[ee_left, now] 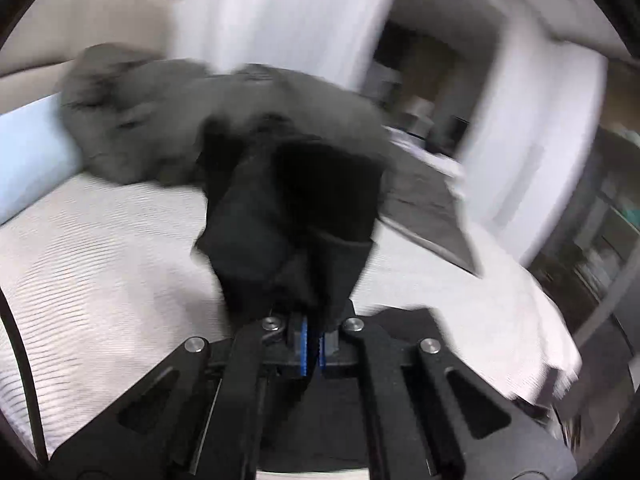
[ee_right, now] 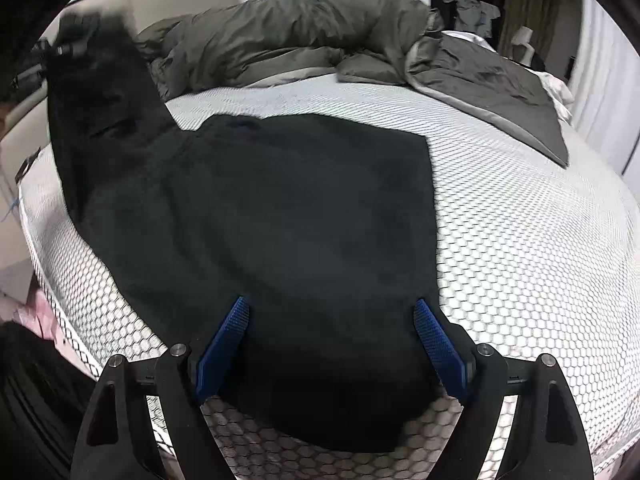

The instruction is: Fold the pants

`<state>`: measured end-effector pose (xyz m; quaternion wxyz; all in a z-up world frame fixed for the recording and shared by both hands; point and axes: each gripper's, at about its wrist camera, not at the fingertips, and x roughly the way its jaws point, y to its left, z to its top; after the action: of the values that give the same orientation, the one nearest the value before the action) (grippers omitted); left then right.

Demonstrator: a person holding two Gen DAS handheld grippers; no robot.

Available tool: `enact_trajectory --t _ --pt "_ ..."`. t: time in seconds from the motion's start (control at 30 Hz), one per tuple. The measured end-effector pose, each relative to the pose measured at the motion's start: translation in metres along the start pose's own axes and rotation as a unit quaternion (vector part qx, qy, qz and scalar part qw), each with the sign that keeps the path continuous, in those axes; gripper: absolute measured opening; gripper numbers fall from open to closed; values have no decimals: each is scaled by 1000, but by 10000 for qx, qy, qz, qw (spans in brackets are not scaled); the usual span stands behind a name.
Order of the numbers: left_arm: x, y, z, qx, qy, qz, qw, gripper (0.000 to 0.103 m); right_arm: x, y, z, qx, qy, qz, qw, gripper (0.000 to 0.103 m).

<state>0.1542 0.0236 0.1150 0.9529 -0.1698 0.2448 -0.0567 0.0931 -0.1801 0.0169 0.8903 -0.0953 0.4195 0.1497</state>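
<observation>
Pants (ee_right: 280, 220) on mattress (ee_right: 520, 240), left tool (ee_left: 312, 344) gripping.

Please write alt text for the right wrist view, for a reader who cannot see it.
The right claw hangs open over black pants spread on a white honeycomb-patterned mattress. At far left one end of the pants is lifted by the left claw; a rumpled olive-grey duvet lies behind.

Left gripper (ee_left: 311, 340) pinched closed; right gripper (ee_right: 332, 344) spread wide
</observation>
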Motion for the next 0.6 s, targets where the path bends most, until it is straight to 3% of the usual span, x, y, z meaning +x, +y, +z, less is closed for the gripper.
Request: enact_trajectory --t 0.07,0.13,0.2,0.23,0.27,0.4,0.5,0.6 --pt "15 -51 -6 307 291 -621 9972 1 -2 -13 1 228 -45 -61 9997 86" --pt "37 -94 -19 629 786 -1066 9892 11 -4 -26 0 416 -78 -145 9990 86" --pt "70 -131 -43 974 1742 -1674 9655 38 -6 -39 -1 625 -93 -221 9978 86" --pt "80 -140 -53 1014 1988 -1910 9559 38 -6 -44 -2 718 -94 -260 9970 86" --pt "83 -143 -63 1043 2007 -2027 9528 40 -8 -54 -4 849 -88 -329 9958 86" --pt "79 -125 -72 1178 1718 -1923 9590 78 -18 -84 -13 1229 -132 -544 9908 86" --pt "78 -89 -73 1009 1497 -1480 9724 84 -29 -101 -18 1569 -304 -405 9863 86" --pt "99 -54 -79 1097 1294 -516 9842 84 -33 -97 -15 1653 -470 244 9848 86"
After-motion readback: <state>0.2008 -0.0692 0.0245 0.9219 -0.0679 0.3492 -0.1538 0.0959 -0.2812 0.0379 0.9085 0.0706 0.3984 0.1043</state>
